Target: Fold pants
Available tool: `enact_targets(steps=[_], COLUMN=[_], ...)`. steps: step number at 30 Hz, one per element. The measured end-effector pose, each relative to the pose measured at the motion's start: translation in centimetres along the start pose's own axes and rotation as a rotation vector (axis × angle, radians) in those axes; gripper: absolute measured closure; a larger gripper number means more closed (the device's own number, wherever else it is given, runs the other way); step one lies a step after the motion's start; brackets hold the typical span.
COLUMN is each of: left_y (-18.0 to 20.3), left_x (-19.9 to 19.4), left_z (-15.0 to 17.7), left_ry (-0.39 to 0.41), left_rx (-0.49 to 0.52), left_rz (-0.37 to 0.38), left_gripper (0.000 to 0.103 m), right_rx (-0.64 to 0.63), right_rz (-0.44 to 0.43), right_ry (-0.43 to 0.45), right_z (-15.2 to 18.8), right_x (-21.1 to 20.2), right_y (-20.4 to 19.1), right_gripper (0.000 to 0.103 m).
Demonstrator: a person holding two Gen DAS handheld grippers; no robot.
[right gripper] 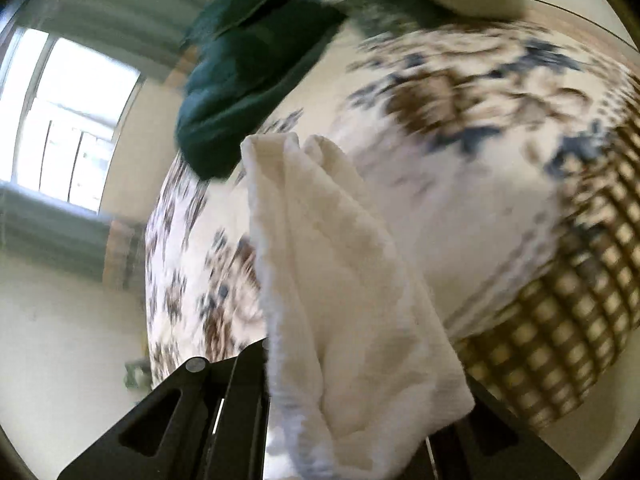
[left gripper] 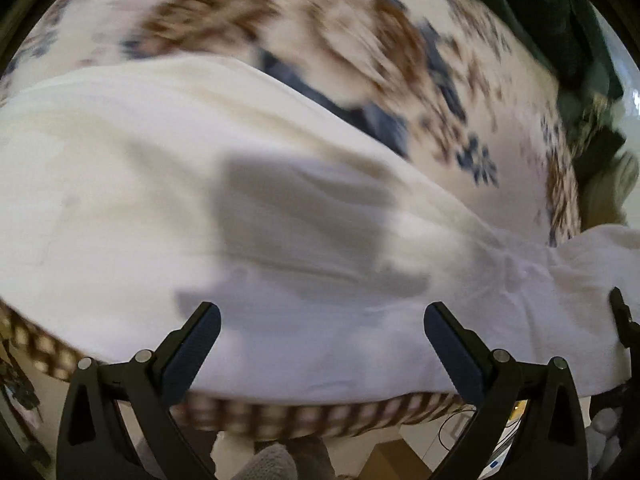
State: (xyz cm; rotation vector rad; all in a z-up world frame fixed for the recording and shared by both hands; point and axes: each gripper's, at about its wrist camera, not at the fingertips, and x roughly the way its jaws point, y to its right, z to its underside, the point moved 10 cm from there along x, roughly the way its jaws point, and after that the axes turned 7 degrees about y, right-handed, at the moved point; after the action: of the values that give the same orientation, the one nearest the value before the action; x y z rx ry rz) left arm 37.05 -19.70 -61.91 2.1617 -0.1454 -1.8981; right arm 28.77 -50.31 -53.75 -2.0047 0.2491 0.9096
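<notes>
White cotton pants (left gripper: 168, 184) lie across the floral bedspread (left gripper: 500, 92), our right gripper (right gripper: 352, 436) clamped on one bunched end, left gripper (left gripper: 322, 336) spread empty above; next we carry that end over, we reckon.

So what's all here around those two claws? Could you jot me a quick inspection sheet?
Surface: bed cover, white with blue and brown flowers and a checked border.
Job's things: white pants spread on the cover; a bunched end is lifted.
Clutter: dark green cloth at the far side of the bed.
Grippers: left claw open above the pants, holding nothing; right claw shut on the pants.
Cables: a thin dark wire on the floor below the bed edge.
Surroundings: bright window, pale walls.
</notes>
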Motion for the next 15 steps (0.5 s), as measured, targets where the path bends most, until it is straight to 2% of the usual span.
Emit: enact_targets(steps=[5, 7, 9, 11, 12, 13, 14, 15], left_y=[-10.0, -14.6, -17.3, -21.6, -22.6, -24.0, -25.3, -26.3], left_x=[-5.3, -7.0, -7.3, -8.5, -8.7, -9.1, -9.3, -9.7], left_z=[0.3, -0.2, -0.6, -0.2, 0.0, 0.3, 0.6, 1.0], left_ry=[0.080, 0.105, 0.124, 0.140, 0.146, 0.150, 0.154, 0.157], left_rx=[-0.092, -0.129, -0.154, -0.180, -0.187, -0.193, -0.202, -0.214], left_rz=[-0.024, -0.051, -0.082, -0.108, -0.119, -0.132, -0.143, -0.148], left_gripper=[0.000, 0.000, 0.000, 0.000, 0.000, 0.000, 0.000, 0.000], right_rx=[-0.095, -0.125, -0.159, -0.225, -0.274, -0.320, -0.387, -0.439], right_rz=[-0.005, 0.008, 0.022, 0.046, 0.068, 0.095, 0.148, 0.185], right_ry=[-0.091, -0.136, -0.173, -0.219, -0.250, -0.270, -0.278, -0.280], right_z=[9.6, 13.9, 17.8, 21.7, 23.8, 25.4, 26.8, 28.0], right_x=[5.9, 9.1, 11.1, 13.2, 14.2, 14.8, 15.3, 15.7], right_y=[-6.1, -7.2, -7.5, -8.0, -8.3, -8.4, -8.6, -9.2], right_gripper=[0.094, 0.094, 0.094, 0.094, 0.092, 0.089, 0.078, 0.053])
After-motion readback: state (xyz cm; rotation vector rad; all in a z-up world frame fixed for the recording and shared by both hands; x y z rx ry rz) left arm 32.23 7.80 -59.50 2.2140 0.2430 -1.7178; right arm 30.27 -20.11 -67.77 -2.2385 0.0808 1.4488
